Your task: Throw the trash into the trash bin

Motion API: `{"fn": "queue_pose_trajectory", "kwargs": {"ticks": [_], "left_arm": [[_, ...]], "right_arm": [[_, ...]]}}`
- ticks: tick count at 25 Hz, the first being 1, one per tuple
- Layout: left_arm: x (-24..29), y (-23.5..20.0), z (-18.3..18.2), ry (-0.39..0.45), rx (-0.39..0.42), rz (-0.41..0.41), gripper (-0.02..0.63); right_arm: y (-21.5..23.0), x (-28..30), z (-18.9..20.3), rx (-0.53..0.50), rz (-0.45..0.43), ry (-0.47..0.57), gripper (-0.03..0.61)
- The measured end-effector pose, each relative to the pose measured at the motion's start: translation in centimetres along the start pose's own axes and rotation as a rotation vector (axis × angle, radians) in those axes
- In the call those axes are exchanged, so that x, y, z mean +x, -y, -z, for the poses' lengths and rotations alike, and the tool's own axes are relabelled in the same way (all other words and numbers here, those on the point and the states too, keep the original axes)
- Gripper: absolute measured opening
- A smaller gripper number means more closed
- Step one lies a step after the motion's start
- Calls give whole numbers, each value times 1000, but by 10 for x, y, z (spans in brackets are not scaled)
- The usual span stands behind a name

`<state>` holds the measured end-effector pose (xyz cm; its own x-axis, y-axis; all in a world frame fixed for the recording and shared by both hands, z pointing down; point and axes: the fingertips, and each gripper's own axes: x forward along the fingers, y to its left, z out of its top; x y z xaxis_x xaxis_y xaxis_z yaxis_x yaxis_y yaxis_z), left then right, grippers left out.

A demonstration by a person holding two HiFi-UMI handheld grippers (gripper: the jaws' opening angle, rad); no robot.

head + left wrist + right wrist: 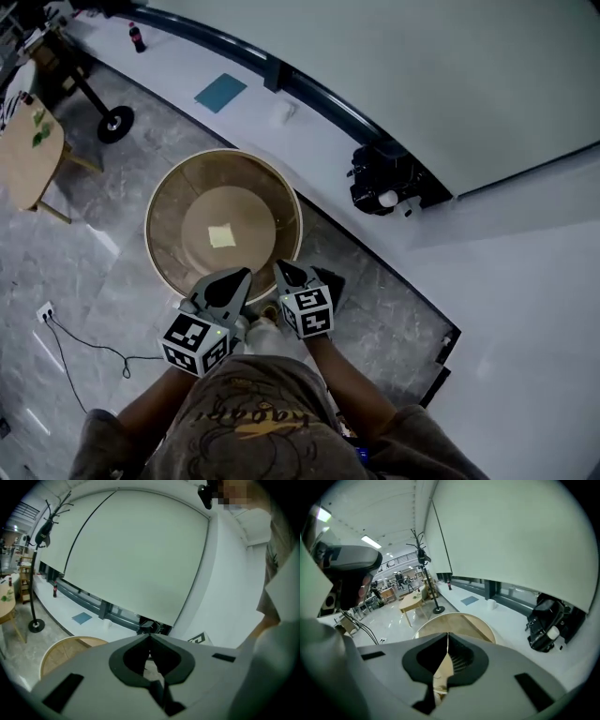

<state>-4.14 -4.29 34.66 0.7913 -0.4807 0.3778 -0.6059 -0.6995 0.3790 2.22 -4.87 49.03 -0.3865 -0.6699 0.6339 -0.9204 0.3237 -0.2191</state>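
Observation:
A round wooden trash bin [169, 202] stands on the grey floor, with a pale yellow scrap of trash [222, 235] lying flat on its bottom. Both grippers hover side by side at the bin's near rim, pointing over it. My left gripper [246, 274] has its jaws shut tip to tip [150, 635] with nothing between them. My right gripper [279, 267] is shut too [447, 634], and only the bin [461, 623] shows through the gap behind its fingers. The bin's rim [61, 648] sits at the lower left in the left gripper view.
A raised white ledge [309, 141] runs behind the bin and bears a black bag [384, 178], a white cup [286, 112], a blue sheet [220, 92] and a bottle [137, 37]. A wooden table [28, 150] and a coat stand's base [114, 122] stand left. A cable [84, 352] trails across the floor.

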Motion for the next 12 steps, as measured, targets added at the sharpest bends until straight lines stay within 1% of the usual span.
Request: {"fn": "queue_pose_trajectory", "kwargs": {"ticks": [4, 8, 10, 12], "left_arm": [[-30, -43, -13, 43, -21, -117, 14], [-60, -80, -17, 92, -55, -223, 14], [-70, -92, -17, 105, -67, -250, 14], [-75, -99, -15, 107, -73, -259, 14]], "right_arm": [[-41, 37, -30, -93, -108, -14, 20], [-84, 70, -44, -184, -205, -34, 20], [-97, 81, -49, -216, -230, -38, 20], [-104, 88, -52, -227, -240, -41, 20]]}}
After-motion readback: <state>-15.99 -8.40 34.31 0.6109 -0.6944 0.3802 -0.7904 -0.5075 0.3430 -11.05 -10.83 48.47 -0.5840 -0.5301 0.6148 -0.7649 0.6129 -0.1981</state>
